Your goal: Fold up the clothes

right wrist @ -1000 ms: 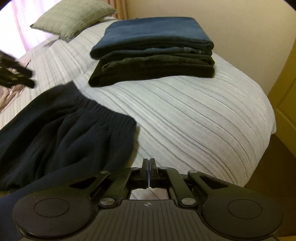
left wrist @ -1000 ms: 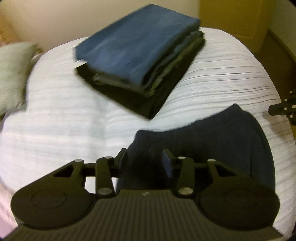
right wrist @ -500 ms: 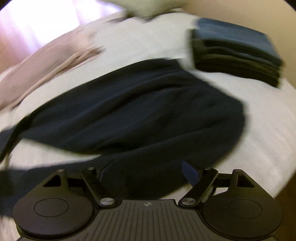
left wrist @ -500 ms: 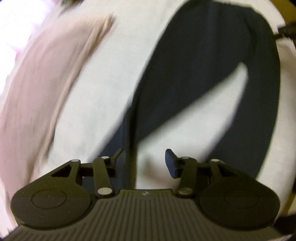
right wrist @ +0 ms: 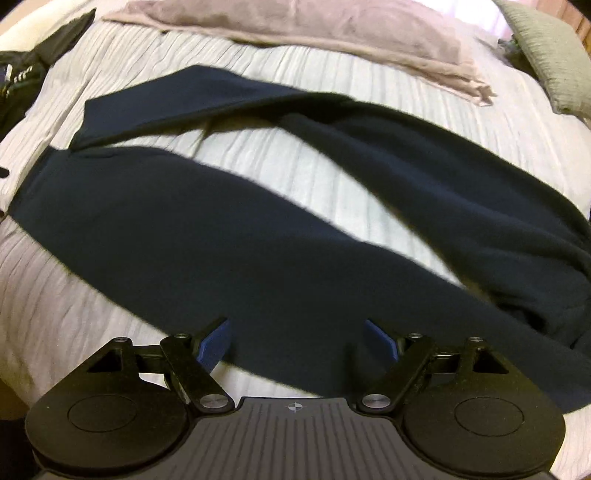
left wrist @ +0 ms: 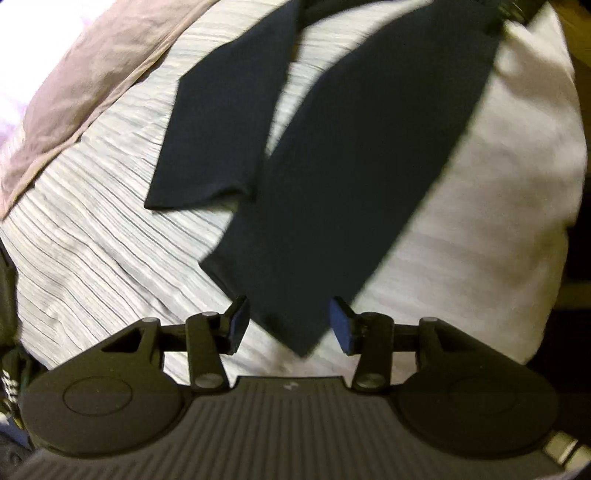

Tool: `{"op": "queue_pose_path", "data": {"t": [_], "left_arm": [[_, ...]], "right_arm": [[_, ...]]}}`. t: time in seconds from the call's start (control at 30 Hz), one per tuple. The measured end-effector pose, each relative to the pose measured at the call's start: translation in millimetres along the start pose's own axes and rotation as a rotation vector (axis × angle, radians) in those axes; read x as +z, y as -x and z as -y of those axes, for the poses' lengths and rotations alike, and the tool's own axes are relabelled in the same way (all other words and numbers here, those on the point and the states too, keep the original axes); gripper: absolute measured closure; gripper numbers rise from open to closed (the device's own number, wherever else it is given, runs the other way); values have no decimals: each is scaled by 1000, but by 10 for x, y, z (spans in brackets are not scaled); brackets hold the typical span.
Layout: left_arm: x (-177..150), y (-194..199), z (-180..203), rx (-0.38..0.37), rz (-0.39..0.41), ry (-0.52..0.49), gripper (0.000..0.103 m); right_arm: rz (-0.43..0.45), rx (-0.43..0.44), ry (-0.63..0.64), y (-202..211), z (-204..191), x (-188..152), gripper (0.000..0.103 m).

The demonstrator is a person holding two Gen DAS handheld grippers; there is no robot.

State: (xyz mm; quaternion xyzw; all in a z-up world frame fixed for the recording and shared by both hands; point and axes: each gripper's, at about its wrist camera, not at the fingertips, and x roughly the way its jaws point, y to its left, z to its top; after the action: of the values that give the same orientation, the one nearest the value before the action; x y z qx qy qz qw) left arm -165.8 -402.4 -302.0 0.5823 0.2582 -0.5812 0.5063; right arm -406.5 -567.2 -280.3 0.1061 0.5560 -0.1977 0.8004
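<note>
Trousers (right wrist: pixel 229 236), dark navy, spread flat on a pale striped bedcover (right wrist: pixel 74 317), two legs splayed in a V; in the right wrist view the legs run left, the waist end bunched at far right; in the left wrist view the legs run away from the camera, the near leg's hem corner (left wrist: pixel 295 332) lying between the fingers. Left gripper (left wrist: pixel 290 325): poised low over that hem, jaws wide apart, nothing held; blue pads (left wrist: pixel 341 326) clear of the cloth on each side. Right gripper (right wrist: pixel 297 341): poised over the near leg's long edge, jaws wide, nothing held. Bare bedcover lies to the left and near side of both legs, and in the wedge between them. Mauve blanket (right wrist: pixel 314 26) along the far edge; green cushion (right wrist: pixel 546 48) far right; dark garment (right wrist: pixel 33 55) far left.
</note>
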Motion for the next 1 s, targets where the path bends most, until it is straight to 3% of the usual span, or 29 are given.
{"op": "queue_pose_path", "data": {"t": [0.13, 0.27, 0.3, 0.33, 0.4, 0.5, 0.63, 0.83, 1.0], "left_arm": [[-406, -54, 231, 29, 30, -86, 60], [-452, -252, 384, 114, 41, -214, 62], [-460, -297, 373, 125, 45, -227, 71], [-469, -341, 362, 135, 48, -241, 87], [-444, -293, 286, 100, 51, -211, 100], [-430, 50, 98, 24, 63, -87, 101], [-405, 566, -139, -100, 61, 81, 102], [-348, 756, 184, -209, -61, 31, 102], [-299, 813, 398, -270, -150, 5, 102]], "right_arm": [[-36, -26, 47, -70, -102, -68, 22], [-58, -79, -8, -75, 52, -211, 22], [-63, -92, -22, -77, 90, -247, 22], [-69, -106, -36, -78, 129, -283, 22], [-75, -138, -96, -56, 287, -370, 22], [-70, -196, -243, 13, 666, -517, 22], [-23, -247, -553, 106, 1346, -783, 22], [80, -270, -951, 15, 2351, -1217, 22], [135, -216, -1105, -165, 2935, -1428, 22]]}}
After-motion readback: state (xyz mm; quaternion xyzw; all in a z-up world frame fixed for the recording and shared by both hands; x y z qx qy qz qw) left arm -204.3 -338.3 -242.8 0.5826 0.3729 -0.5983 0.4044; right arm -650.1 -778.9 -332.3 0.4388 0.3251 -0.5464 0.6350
